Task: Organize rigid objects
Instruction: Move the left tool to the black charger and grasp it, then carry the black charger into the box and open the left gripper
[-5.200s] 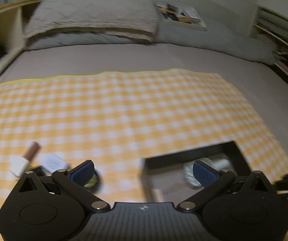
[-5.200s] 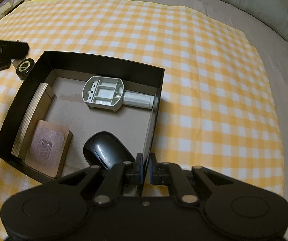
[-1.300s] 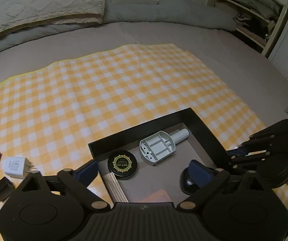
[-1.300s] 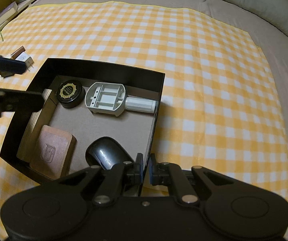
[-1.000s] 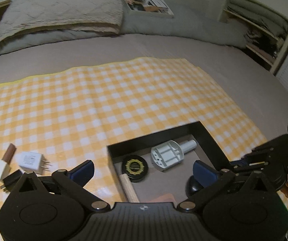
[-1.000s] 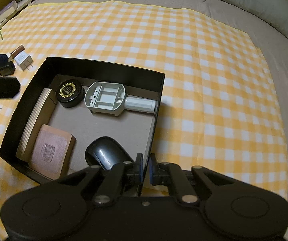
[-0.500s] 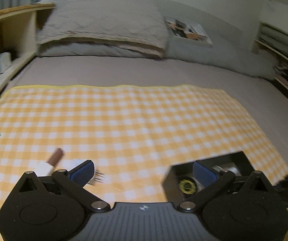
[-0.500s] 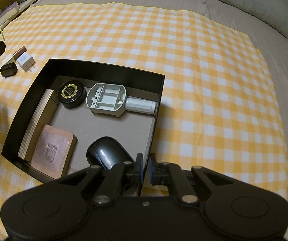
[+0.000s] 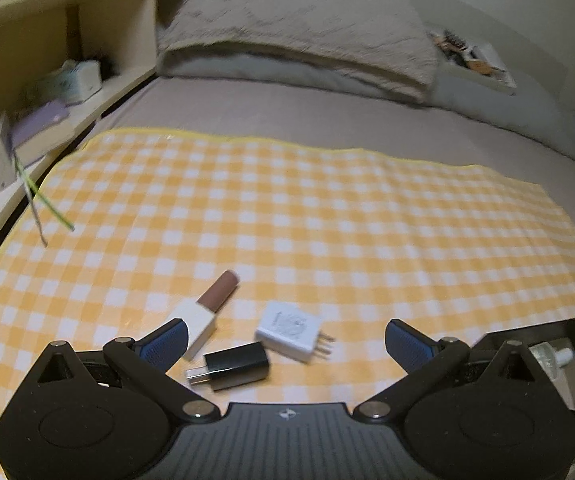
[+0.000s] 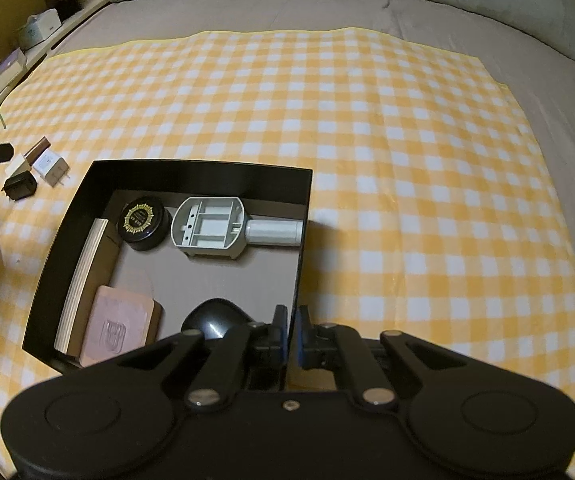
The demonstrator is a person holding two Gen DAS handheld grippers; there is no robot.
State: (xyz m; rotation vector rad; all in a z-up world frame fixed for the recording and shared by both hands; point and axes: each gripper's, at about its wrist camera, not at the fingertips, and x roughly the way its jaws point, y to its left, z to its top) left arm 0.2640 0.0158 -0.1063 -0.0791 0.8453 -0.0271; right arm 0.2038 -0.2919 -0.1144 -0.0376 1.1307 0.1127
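My left gripper (image 9: 285, 340) is open and empty, just above three small items on the yellow checked cloth: a white charger plug (image 9: 289, 331), a black USB adapter (image 9: 234, 365) and a brown-and-white tube (image 9: 207, 307). The same three lie left of the black box (image 10: 203, 172) in the right wrist view: charger (image 10: 50, 167), adapter (image 10: 20, 188), tube (image 10: 27, 158). My right gripper (image 10: 292, 332) is shut on the box's near right wall. Inside the box are a black round tin (image 10: 142, 222), a grey plastic part (image 10: 223, 226), a black mouse (image 10: 215, 322), a brown leather case (image 10: 121, 330) and a wooden board (image 10: 81, 276).
The cloth (image 9: 327, 220) covers a grey bed (image 9: 287, 116) with pillows (image 9: 299, 32) at the head. A wooden shelf (image 9: 27, 80) with boxes runs along the left side. A thin green stalk (image 9: 43, 200) hangs over the cloth's left edge.
My left gripper has swung left from over the box to the three small items. The round tin, outside the box five seconds ago, now lies inside. The right gripper has kept its hold.
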